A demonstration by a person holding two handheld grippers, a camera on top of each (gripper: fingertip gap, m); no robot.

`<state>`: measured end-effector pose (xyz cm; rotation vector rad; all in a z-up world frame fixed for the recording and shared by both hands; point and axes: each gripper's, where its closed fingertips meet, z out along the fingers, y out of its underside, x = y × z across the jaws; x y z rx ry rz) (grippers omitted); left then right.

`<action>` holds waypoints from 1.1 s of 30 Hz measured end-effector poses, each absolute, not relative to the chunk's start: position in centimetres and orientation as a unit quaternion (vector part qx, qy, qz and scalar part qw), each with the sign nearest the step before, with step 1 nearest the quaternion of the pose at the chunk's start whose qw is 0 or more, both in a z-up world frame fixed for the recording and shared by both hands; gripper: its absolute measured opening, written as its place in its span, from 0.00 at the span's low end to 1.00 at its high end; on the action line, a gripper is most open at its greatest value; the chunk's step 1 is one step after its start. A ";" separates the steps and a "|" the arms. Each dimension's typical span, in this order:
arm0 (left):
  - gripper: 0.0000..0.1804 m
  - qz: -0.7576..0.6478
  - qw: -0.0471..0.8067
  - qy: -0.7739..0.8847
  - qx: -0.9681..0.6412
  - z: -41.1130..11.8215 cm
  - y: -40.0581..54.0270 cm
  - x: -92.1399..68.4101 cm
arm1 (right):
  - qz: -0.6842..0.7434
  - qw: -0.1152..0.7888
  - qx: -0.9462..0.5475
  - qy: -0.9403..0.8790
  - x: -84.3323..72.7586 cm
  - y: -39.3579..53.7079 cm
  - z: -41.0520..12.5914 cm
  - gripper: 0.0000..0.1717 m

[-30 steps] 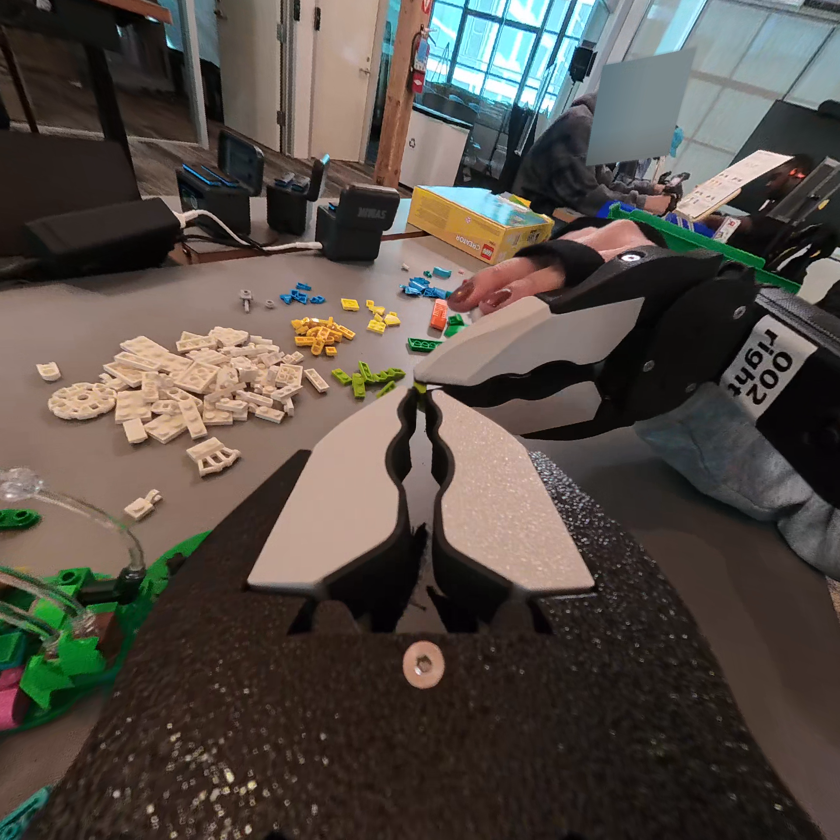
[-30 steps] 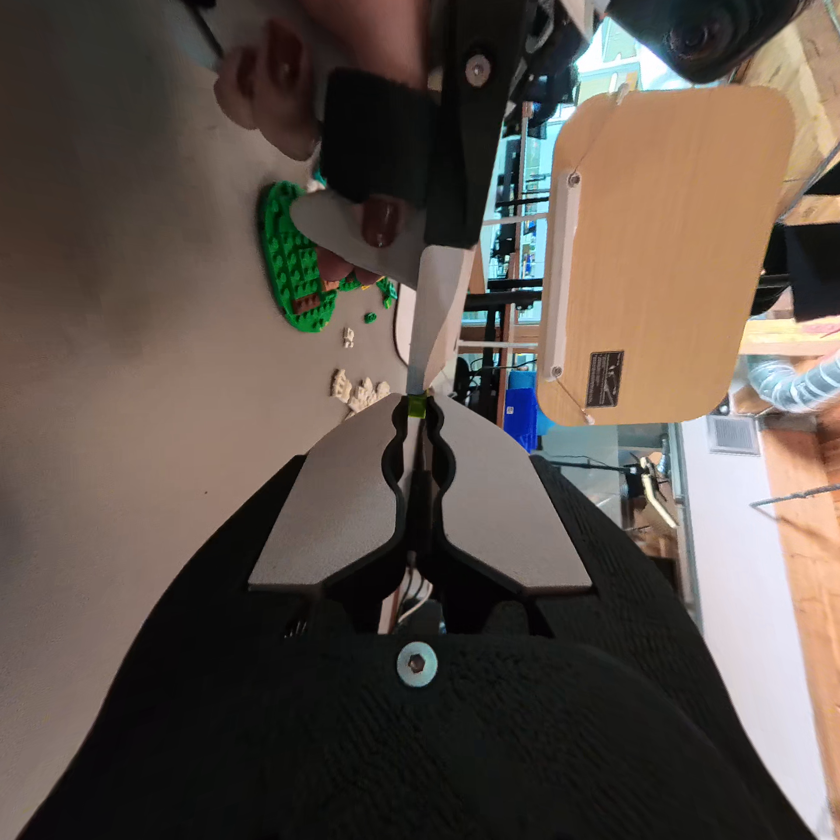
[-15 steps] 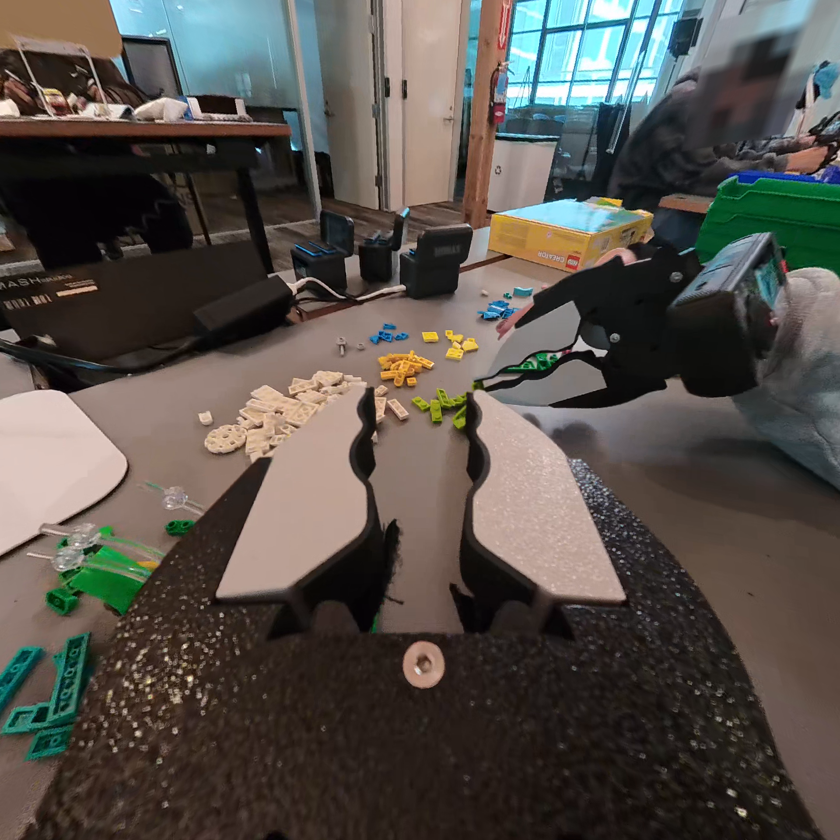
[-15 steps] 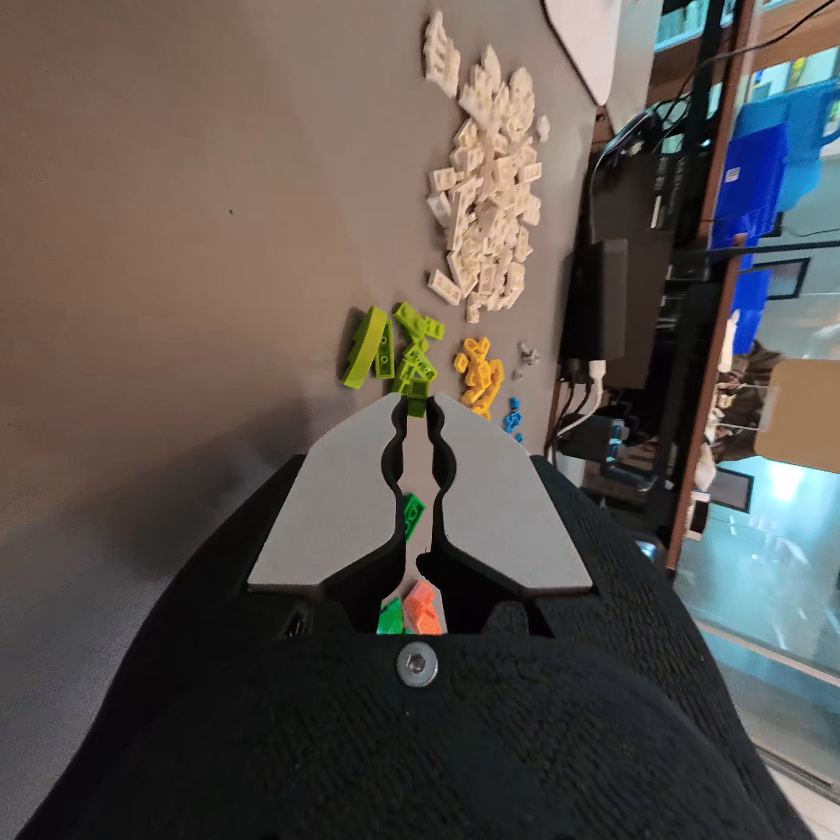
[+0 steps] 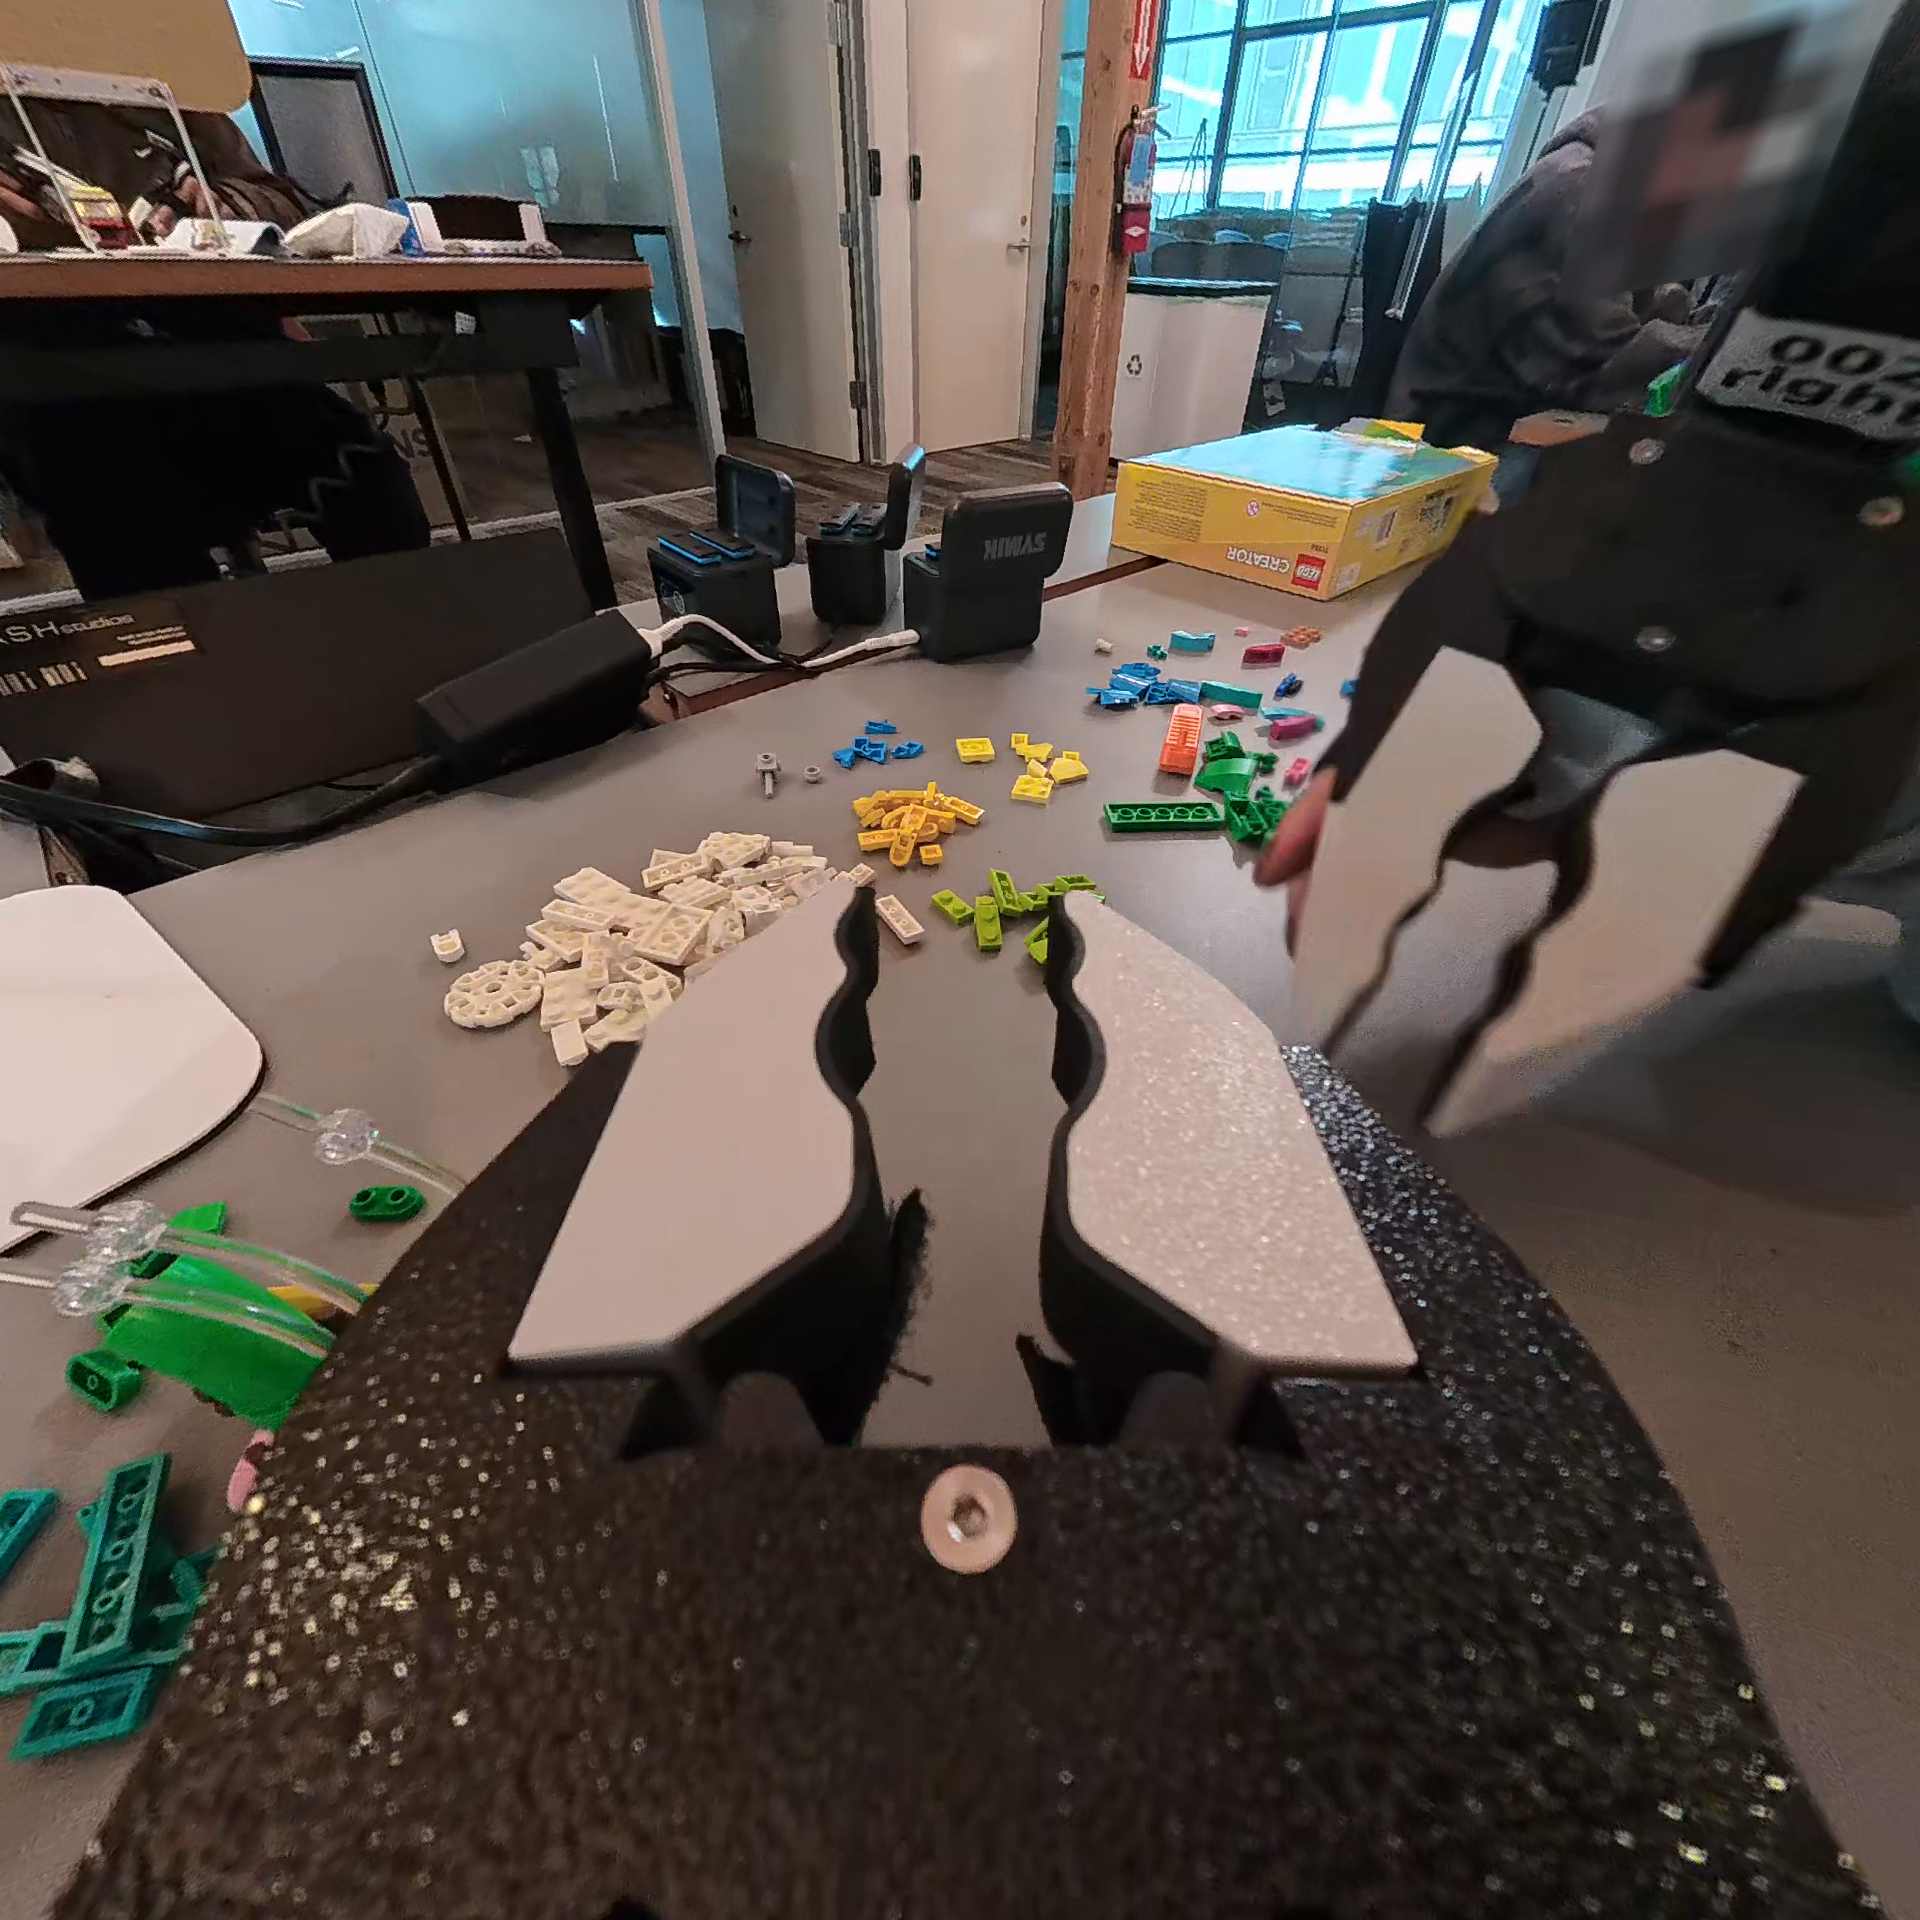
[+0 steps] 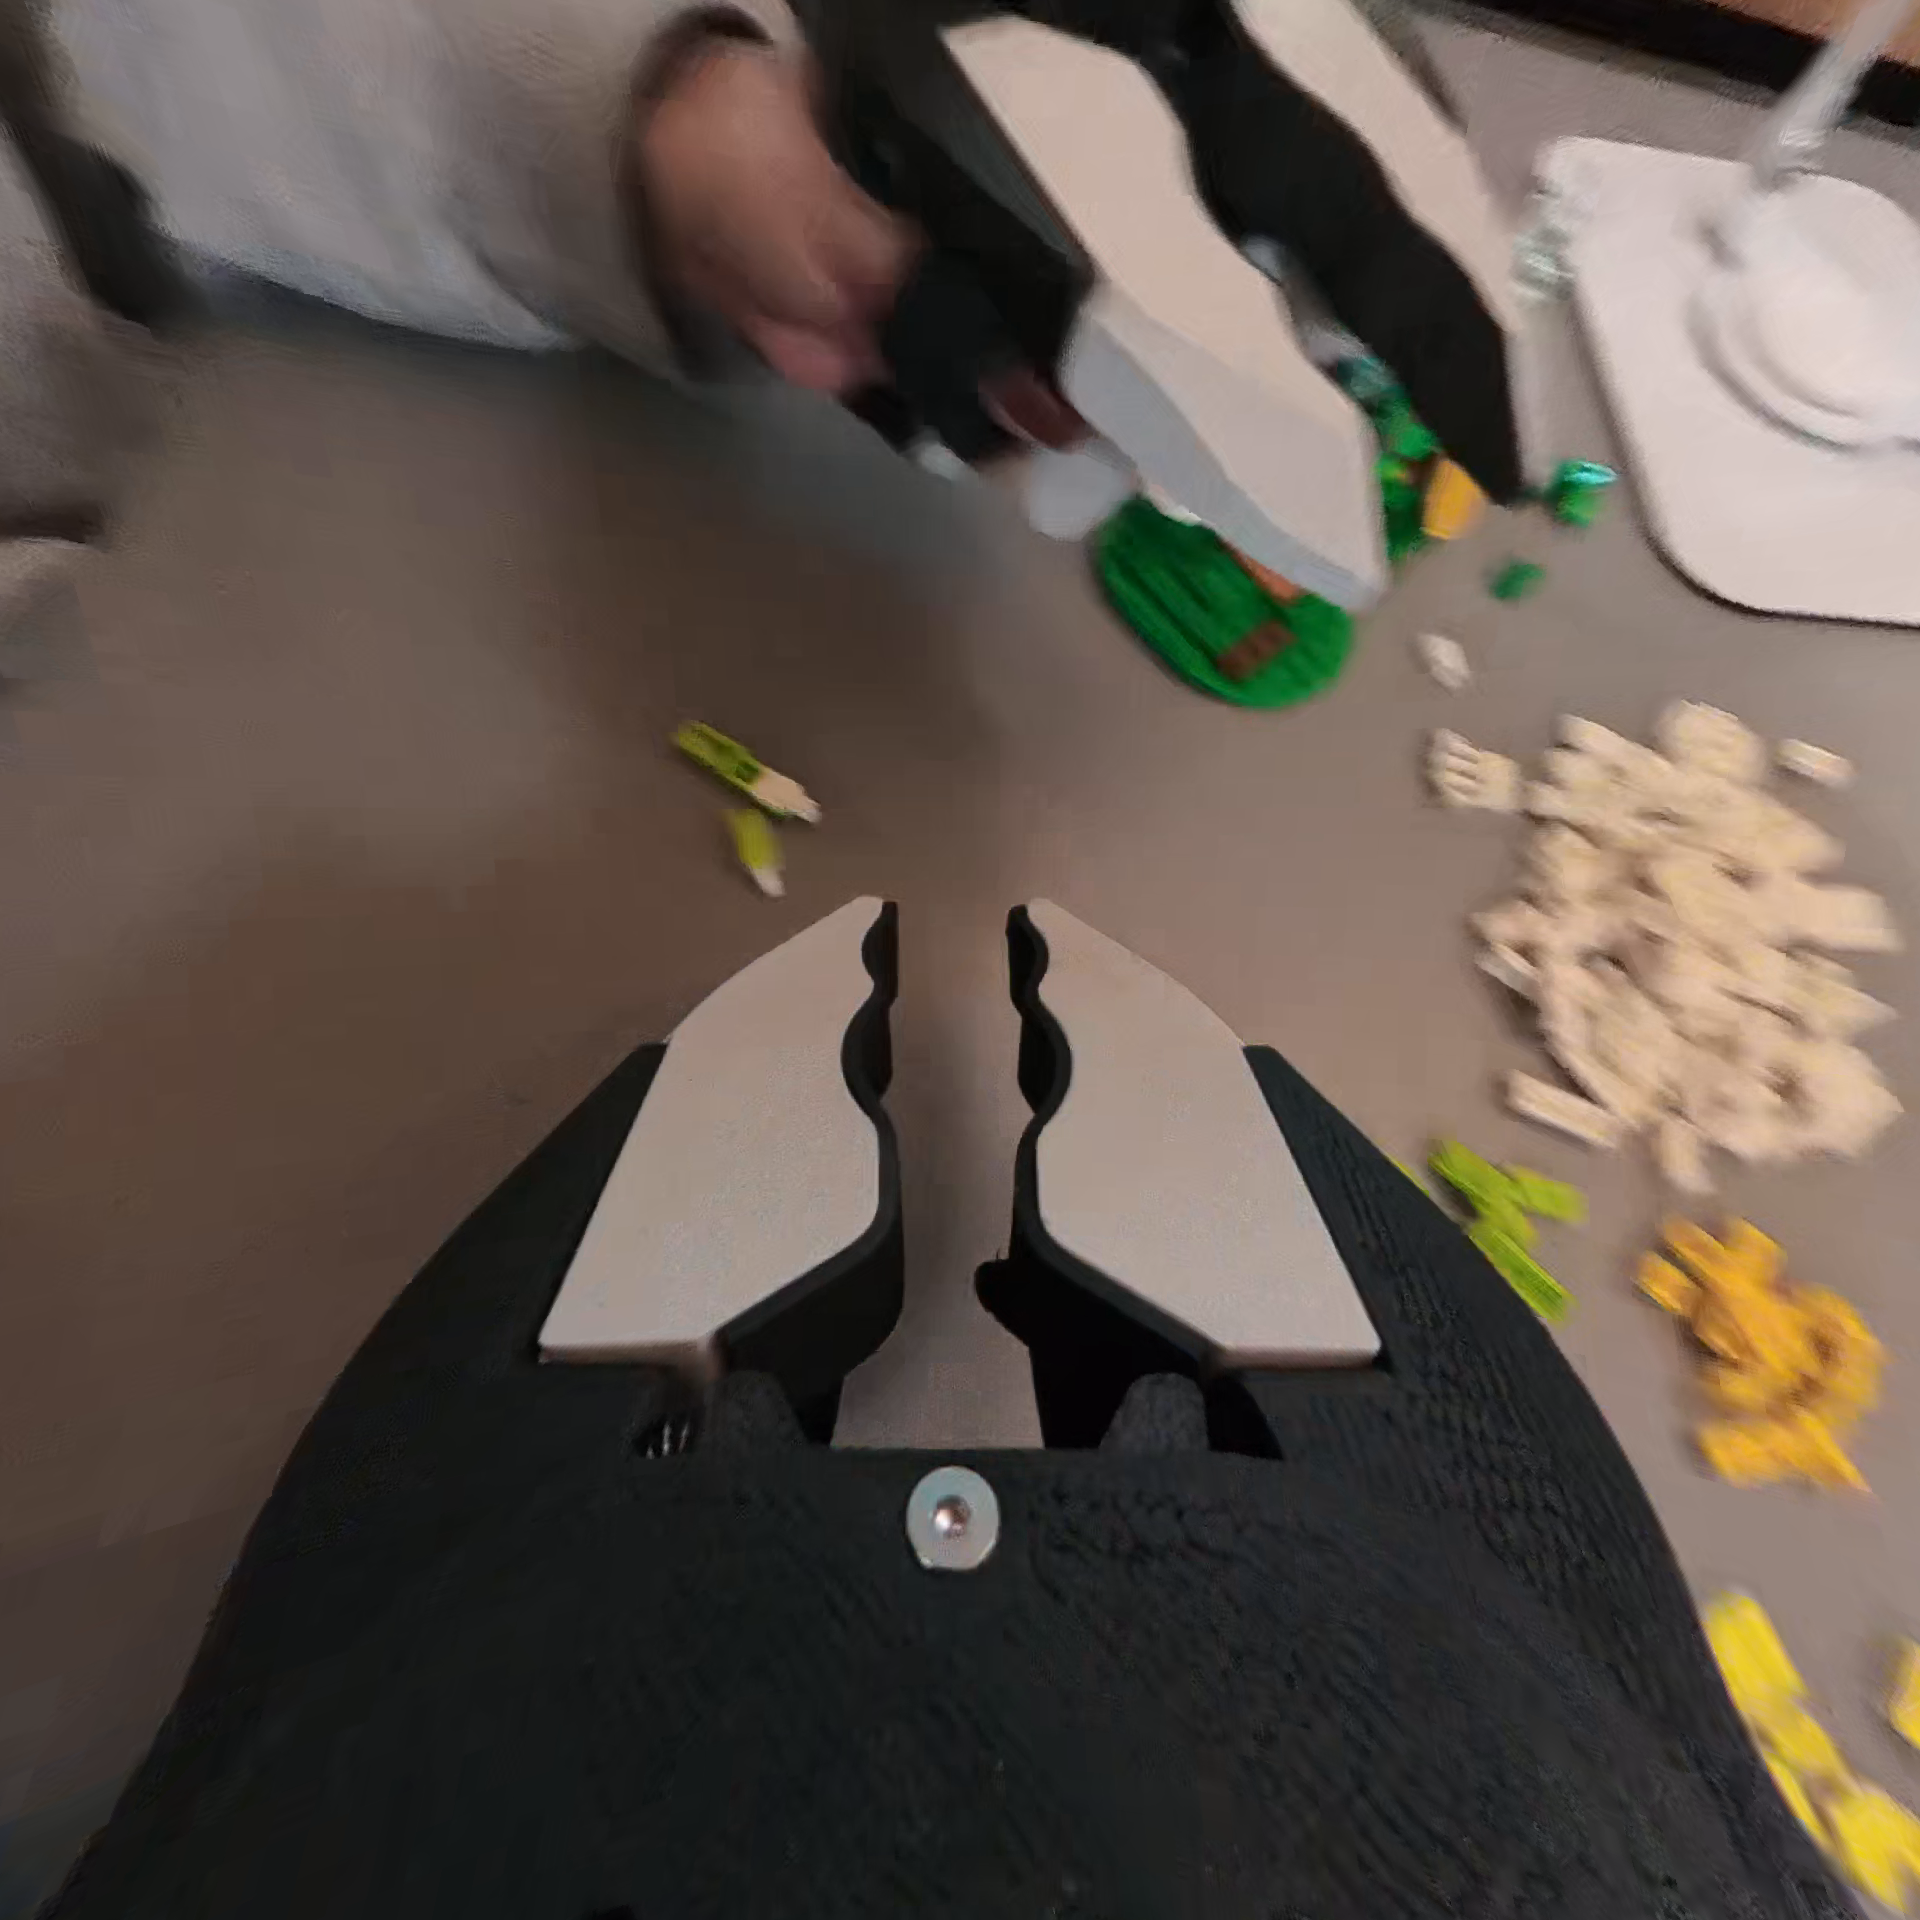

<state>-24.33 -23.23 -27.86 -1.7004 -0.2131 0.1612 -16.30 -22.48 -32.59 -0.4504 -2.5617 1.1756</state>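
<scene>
Both claws were released and held nothing. The left claw (image 5: 961, 914) hung with its fingers parted above the grey table (image 5: 1558, 1299), just short of a pile of small white plastic bricks (image 5: 634, 935) and a few lime-green bricks (image 5: 997, 904). The right claw (image 6: 945, 914) stood parted less widely over bare table, near two loose lime-green pieces (image 6: 743, 790).

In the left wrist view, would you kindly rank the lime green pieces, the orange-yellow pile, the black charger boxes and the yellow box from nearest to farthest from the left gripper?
1. Lime green pieces: just past the open left gripper, by its right fingertip.
2. Orange-yellow pile: a little farther, straight ahead.
3. Black charger boxes: at the table's far edge.
4. Yellow box: farthest, back right.
</scene>
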 end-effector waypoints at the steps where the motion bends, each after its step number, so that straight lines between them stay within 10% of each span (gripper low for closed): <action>1: 0.17 0.070 0.651 -0.093 -0.750 -27.9 -23.2 -24.3 | 0.412 0.118 -0.145 -0.892 -15.7 -23.5 -32.7 0.13; 17: 0.16 0.053 0.648 -0.082 -0.755 -28.4 -22.9 -23.7 | 0.354 0.079 -0.096 -0.927 -14.8 -26.5 -36.3 0.01; 27: 0.05 -0.016 0.686 -0.017 -0.727 -27.0 -22.6 -20.9 | 0.363 0.528 -0.137 -0.756 -20.3 -21.6 -29.9 0.01; 33: 0.15 0.212 0.603 0.174 -0.749 -29.1 -22.5 -20.2 | 0.300 0.578 -0.079 -0.755 -19.6 -21.9 -30.6 0.01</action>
